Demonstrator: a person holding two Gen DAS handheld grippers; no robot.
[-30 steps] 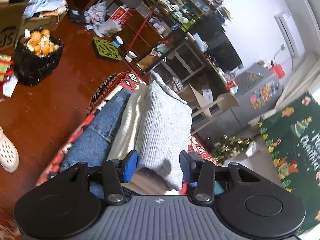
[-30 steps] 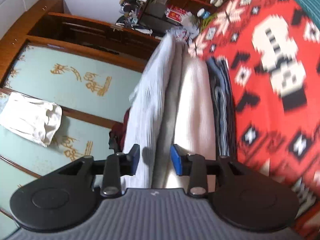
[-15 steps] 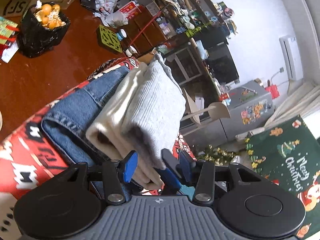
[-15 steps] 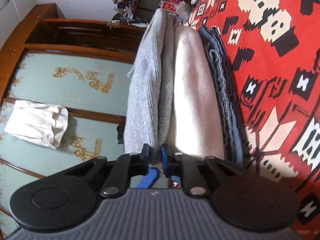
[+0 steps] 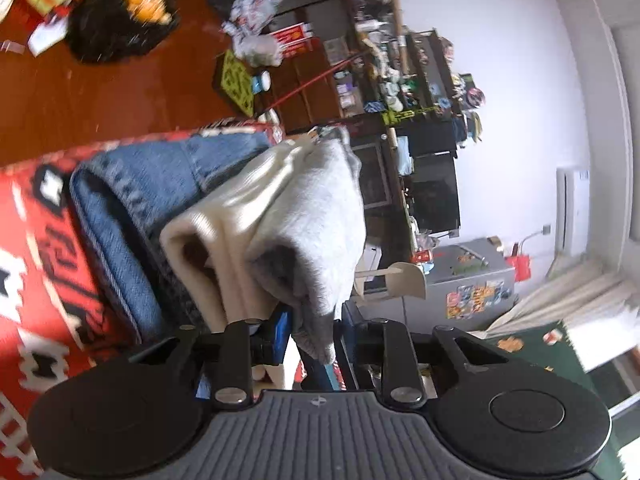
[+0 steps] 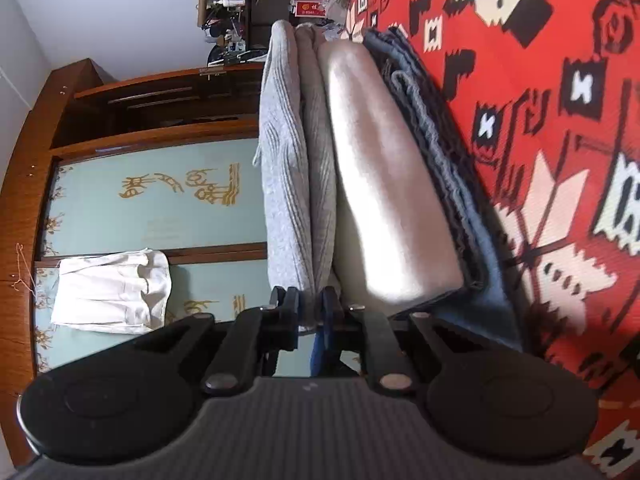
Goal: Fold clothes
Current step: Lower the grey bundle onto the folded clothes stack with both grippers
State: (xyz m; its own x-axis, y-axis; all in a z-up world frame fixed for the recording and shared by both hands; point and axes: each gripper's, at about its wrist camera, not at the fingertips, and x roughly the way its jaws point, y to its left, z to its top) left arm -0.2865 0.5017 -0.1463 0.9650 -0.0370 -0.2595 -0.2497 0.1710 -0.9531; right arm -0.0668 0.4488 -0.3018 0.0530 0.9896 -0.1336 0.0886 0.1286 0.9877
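A folded grey sweater (image 5: 316,216) lies on top of a cream garment (image 5: 224,220) and folded jeans (image 5: 132,200), stacked on a red patterned blanket (image 5: 32,260). My left gripper (image 5: 314,334) is at the stack's near corner. Its jaws are closing, a hanging lobe of grey sweater fills the gap, and both pads touch it. In the right wrist view the same stack shows edge-on: grey sweater (image 6: 284,168), cream garment (image 6: 380,184), jeans (image 6: 440,152), blanket (image 6: 560,160). My right gripper (image 6: 310,312) is shut on the sweater's near edge.
Beyond the blanket is a brown wooden floor (image 5: 80,100) with a black bag of oranges (image 5: 120,20) and cluttered dark shelves (image 5: 380,80). A grey cabinet (image 5: 468,280) stands further right. A wooden wardrobe with pale green panels (image 6: 140,200) has a white cloth (image 6: 112,292) hanging on it.
Both grippers sank and rolled at the stack's near end. The right jaws closed onto the grey sweater's edge. The left jaws narrowed around its corner.
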